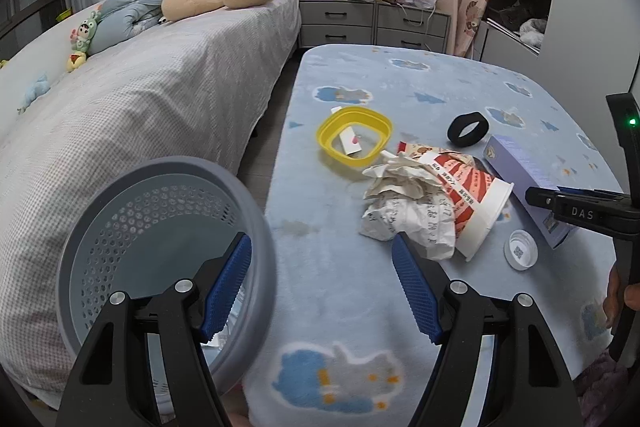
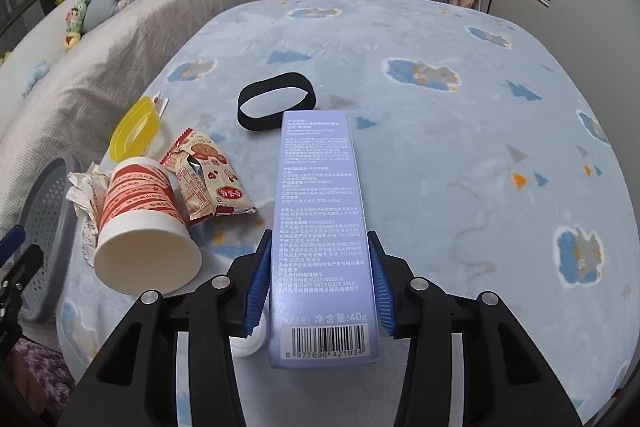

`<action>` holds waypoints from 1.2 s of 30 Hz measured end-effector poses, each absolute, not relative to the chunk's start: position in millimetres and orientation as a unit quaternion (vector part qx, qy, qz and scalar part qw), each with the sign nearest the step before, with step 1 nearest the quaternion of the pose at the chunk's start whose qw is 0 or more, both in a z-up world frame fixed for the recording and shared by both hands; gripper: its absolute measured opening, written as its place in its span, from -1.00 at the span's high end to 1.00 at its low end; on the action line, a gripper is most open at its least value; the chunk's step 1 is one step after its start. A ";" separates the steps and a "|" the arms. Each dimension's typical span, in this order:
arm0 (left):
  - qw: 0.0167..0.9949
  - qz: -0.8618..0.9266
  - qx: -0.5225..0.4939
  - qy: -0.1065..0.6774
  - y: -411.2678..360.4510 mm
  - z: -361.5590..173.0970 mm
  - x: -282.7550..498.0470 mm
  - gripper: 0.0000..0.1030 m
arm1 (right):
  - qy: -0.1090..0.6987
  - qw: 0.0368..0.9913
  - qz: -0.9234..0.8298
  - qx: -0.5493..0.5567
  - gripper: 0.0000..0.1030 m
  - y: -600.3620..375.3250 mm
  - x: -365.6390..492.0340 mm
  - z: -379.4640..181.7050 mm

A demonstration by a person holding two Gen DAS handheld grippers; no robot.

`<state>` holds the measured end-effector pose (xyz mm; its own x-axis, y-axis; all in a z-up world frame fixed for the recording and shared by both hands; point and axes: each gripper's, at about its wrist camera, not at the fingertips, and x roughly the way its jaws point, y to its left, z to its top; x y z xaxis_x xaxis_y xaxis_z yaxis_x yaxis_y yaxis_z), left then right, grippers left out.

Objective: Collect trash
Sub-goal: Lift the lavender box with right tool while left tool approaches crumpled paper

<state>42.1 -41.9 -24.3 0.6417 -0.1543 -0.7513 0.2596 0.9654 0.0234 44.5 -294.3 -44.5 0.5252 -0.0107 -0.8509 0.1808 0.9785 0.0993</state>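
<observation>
The right gripper (image 2: pixel 319 275) has its blue ribbed pads (image 2: pixel 259 281) closed against both long sides of a tall lavender cardboard box (image 2: pixel 320 211) with printed text and a barcode; the box lies lengthwise on the pale blue fleece blanket (image 2: pixel 460 155), running forward from between the fingers.

The left gripper (image 1: pixel 322 285) stands wide open. Its left finger sits inside the rim of a grey perforated plastic basket (image 1: pixel 120 227), its right finger outside; whether the pads press on the rim I cannot tell.

On the blanket nearby lie a tipped red-and-white paper cup (image 2: pixel 140 215), crumpled white paper (image 1: pixel 400 203), a red snack wrapper (image 2: pixel 208 175), a yellow plastic lid ring (image 1: pixel 354 137), a black elastic band (image 2: pixel 276 101) and a small white cap (image 1: pixel 520 250).
</observation>
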 end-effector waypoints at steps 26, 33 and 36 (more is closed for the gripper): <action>0.886 -0.113 0.079 0.442 -97.5 -32.5 107.6 -0.39 | 0.480 0.869 -0.034 0.114 0.18 -315.6 34.2 -42.6; 0.892 -0.117 0.073 0.431 -74.8 -29.6 82.4 -0.46 | 0.483 0.868 -0.034 0.113 0.17 -314.7 33.4 -44.4; 0.891 -0.114 0.072 0.434 -67.0 -31.4 72.5 -0.46 | 0.484 0.867 -0.034 0.112 0.17 -314.1 33.4 -45.1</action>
<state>72.5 -67.0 -31.4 0.5973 -0.1406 -0.7896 0.2649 0.9638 0.0288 33.4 -314.1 -45.1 0.5285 0.0500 -0.8475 0.1677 0.9725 0.1619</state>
